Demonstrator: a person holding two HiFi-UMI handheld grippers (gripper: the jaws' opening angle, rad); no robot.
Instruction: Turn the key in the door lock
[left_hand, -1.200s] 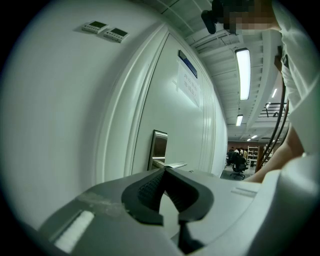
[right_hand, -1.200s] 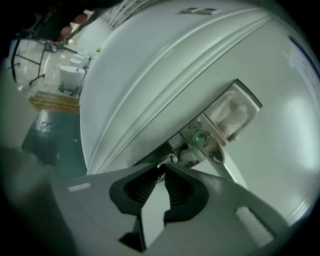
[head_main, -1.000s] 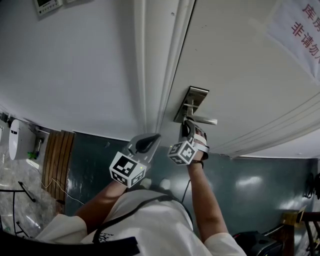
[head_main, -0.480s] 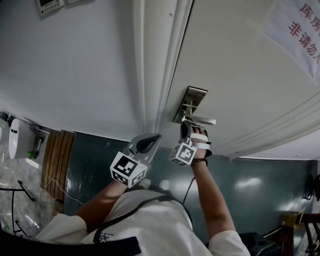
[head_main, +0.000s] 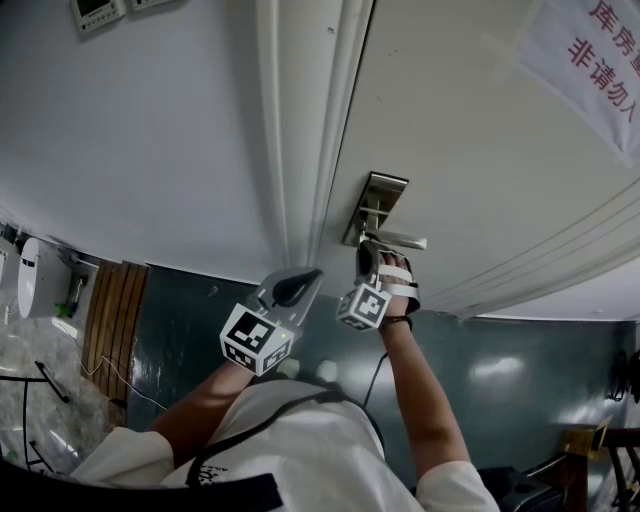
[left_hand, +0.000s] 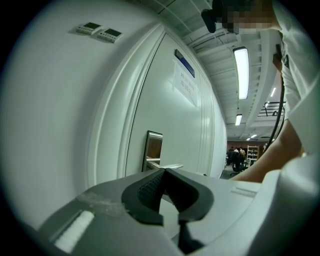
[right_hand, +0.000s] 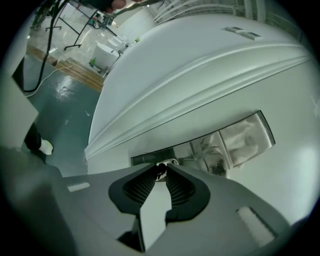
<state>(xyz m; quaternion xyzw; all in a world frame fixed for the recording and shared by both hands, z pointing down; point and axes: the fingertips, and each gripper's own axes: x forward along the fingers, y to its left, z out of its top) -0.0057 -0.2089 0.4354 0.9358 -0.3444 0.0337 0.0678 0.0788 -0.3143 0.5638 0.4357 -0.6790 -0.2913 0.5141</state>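
Progress hangs on your right gripper (right_hand: 160, 169). Its jaws have just been opening and now stand narrowly apart. The small dark head of the key (right_hand: 159, 173) sits between their tips, so your hold looks to be loosening rather than pressing. The key is seated in the lock plate (head_main: 374, 206), just below the lever handle (head_main: 402, 241) on the white door (head_main: 470, 130). How far the key has turned cannot be read from its head. My guess is that one turning stroke is finished, and what remains is either a fresh grip for more turn or a withdrawal. Your right forearm reaches straight out to the lock, the gripper tipped slightly downward and rolled. Your left gripper (head_main: 298, 285) hangs beside the door frame (head_main: 300, 130), apart from the lock, about level. Its jaws are closed together on nothing.
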